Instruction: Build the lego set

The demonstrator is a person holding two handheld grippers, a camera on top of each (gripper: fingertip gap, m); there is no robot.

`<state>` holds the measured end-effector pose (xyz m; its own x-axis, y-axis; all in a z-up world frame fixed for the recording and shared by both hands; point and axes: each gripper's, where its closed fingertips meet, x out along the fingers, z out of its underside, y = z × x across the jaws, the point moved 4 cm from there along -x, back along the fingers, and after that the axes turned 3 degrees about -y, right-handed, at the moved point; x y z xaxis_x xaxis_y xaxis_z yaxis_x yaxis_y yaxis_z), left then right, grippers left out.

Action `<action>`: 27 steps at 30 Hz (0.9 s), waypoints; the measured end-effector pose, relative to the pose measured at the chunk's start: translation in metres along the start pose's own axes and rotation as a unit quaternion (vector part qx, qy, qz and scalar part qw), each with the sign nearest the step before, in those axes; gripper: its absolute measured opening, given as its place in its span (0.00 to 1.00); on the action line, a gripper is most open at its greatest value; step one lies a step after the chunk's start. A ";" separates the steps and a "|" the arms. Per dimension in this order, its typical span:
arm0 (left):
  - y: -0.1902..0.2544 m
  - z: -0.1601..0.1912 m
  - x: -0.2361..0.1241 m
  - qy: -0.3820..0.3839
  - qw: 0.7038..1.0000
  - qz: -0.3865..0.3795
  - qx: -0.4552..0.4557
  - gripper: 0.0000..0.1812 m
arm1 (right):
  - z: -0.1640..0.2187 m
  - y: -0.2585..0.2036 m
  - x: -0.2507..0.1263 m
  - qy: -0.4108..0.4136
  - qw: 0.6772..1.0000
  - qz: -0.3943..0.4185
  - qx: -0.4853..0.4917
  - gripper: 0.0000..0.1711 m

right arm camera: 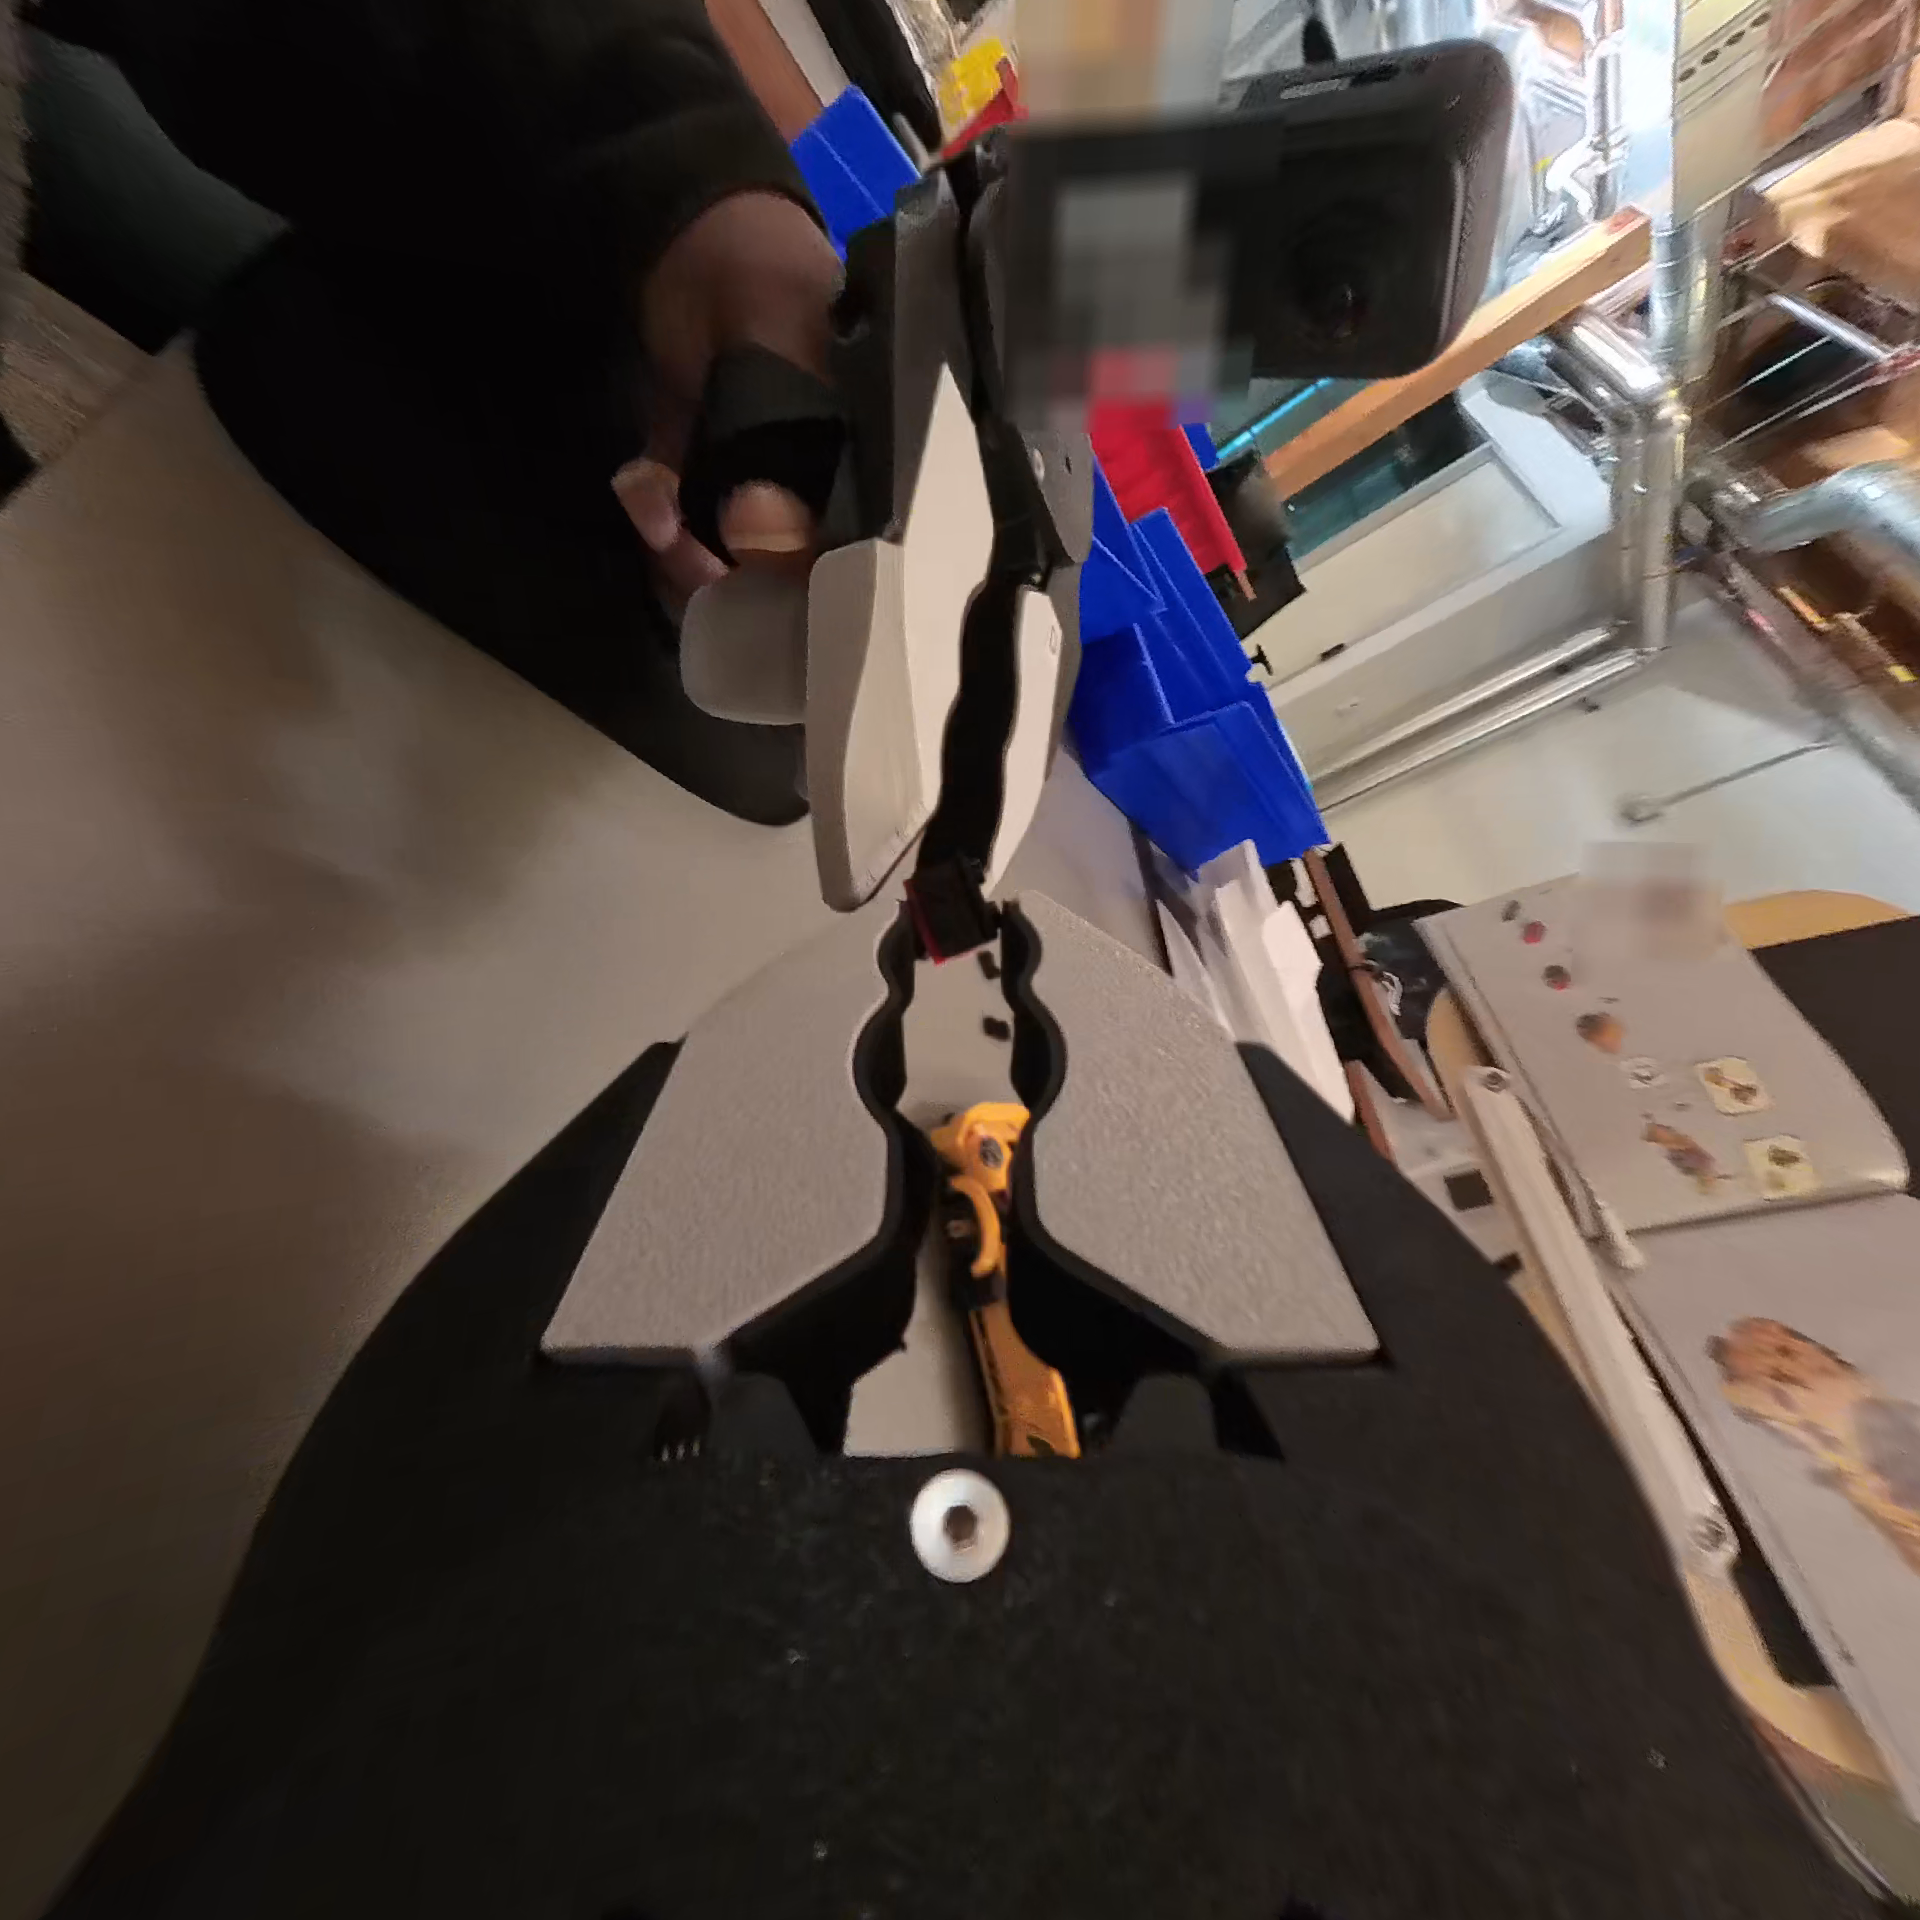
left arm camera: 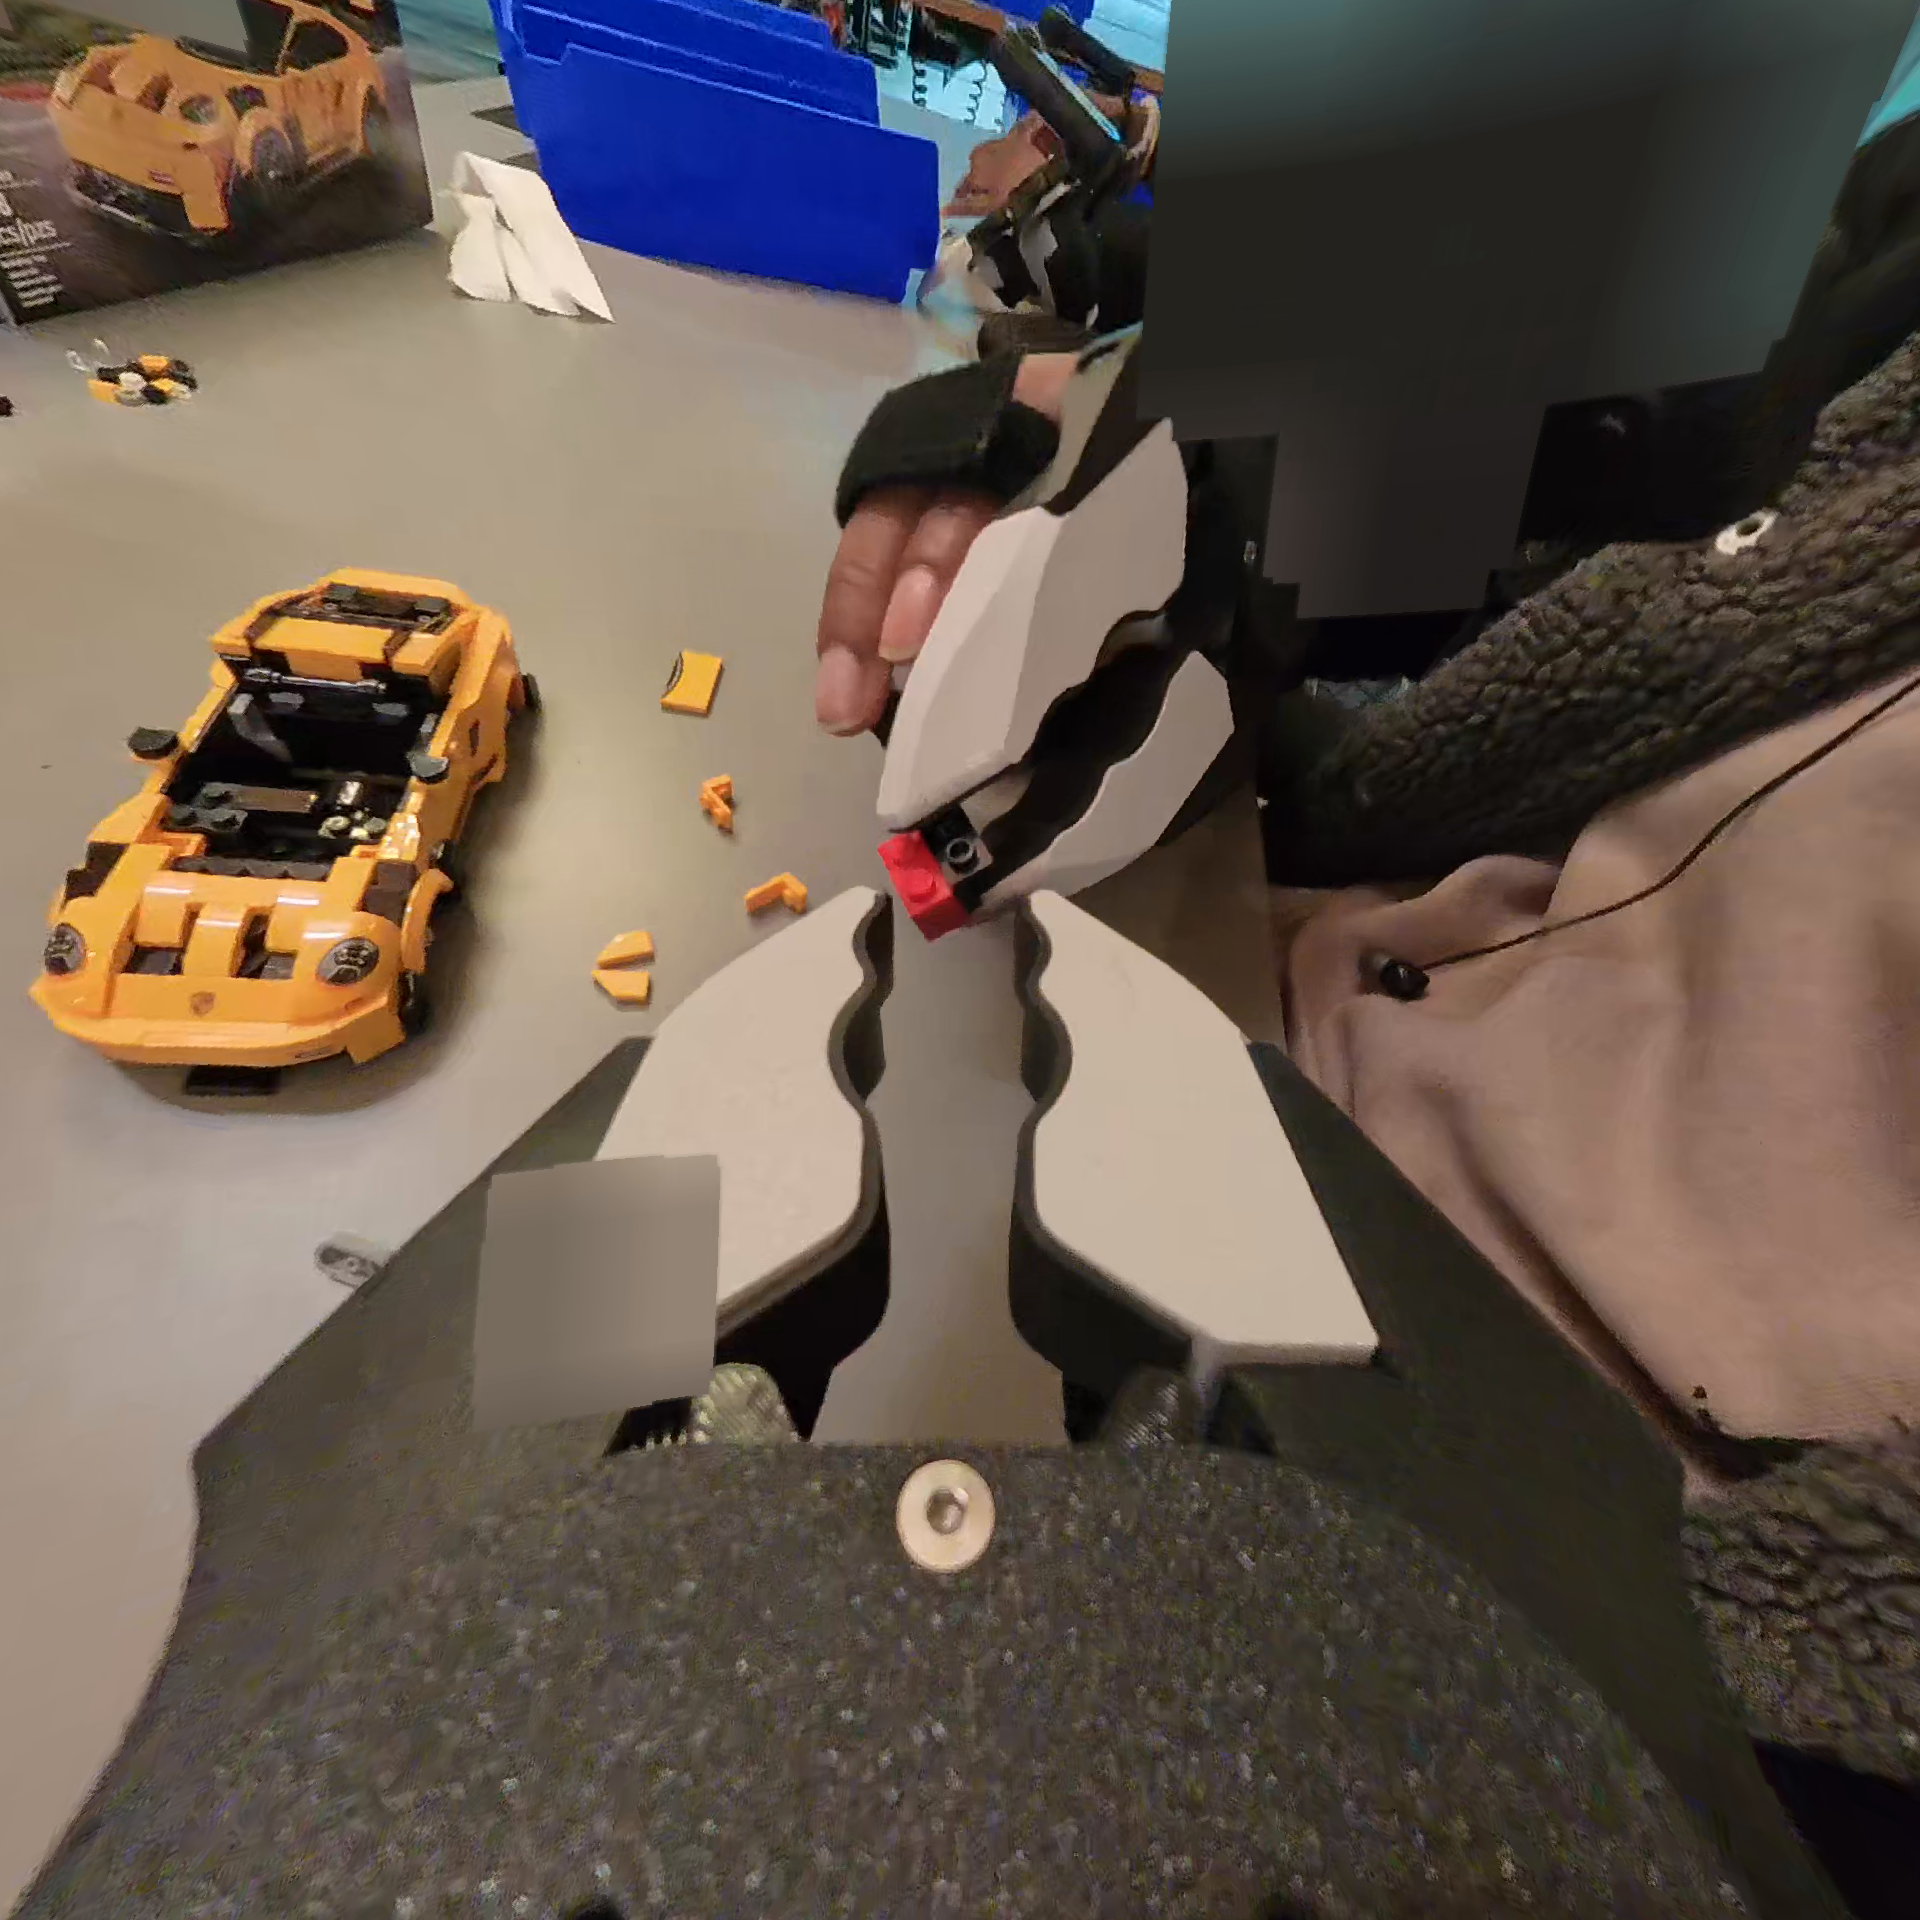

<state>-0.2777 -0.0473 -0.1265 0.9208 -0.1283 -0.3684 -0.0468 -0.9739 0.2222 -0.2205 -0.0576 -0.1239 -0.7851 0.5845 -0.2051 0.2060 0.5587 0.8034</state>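
A small red-and-black brick cluster (left arm camera: 940, 871) is pinched at the tip of the right gripper (left arm camera: 961, 868), its fingers clamped on the black part while the red brick juts out toward the left gripper (left arm camera: 954, 906). That left gripper sits just beside the cluster with its fingers apart and nothing between them; its left fingertip (left arm camera: 871, 909) is nearly touching the red brick. From the right wrist view the same cluster (right arm camera: 943, 920) shows between the two tools, though that picture is blurred. Well to the left of the cluster, the half-built orange car (left arm camera: 275, 821) rests on the grey table (left arm camera: 540, 488), roof off, dark interior showing. Between car and cluster lie loose orange pieces (left arm camera: 691, 683). Beyond the car are the set's box (left arm camera: 208, 145), crumpled white paper (left arm camera: 520, 234), blue bins (left arm camera: 717, 145) and a small pile of tiny parts (left arm camera: 140, 379). A person's hand (left arm camera: 894, 613) grips the right tool.
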 end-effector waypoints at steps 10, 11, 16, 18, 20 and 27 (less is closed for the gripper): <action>-0.002 -0.007 0.004 0.040 0.998 0.018 -0.047 0.10 | 0.003 0.006 -0.003 -0.016 0.992 0.077 -0.095 0.09; -0.003 -0.007 0.004 0.043 0.998 0.019 -0.051 0.10 | 0.004 0.007 -0.003 -0.018 0.992 0.078 -0.097 0.09; -0.007 -0.009 0.003 0.065 0.996 0.022 -0.064 0.09 | 0.007 0.004 -0.003 -0.022 0.991 0.073 -0.108 0.09; -0.009 -0.007 0.004 0.057 0.997 0.013 -0.059 0.07 | 0.008 0.003 -0.002 -0.025 0.991 0.072 -0.107 0.09; -0.009 -0.007 0.004 0.055 0.997 0.002 -0.049 0.07 | 0.010 0.003 -0.002 -0.028 0.992 0.070 -0.104 0.09; -0.024 0.016 0.013 -0.063 0.996 -0.003 -0.066 0.07 | 0.051 0.014 -0.012 -0.101 0.990 -0.070 0.072 0.12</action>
<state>-0.2713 -0.0286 -0.1511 0.8651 -0.1536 -0.4776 0.0171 -0.9424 0.3339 -0.1784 -0.0266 -0.1387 -0.6817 0.5930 -0.4286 0.1962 0.7125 0.6737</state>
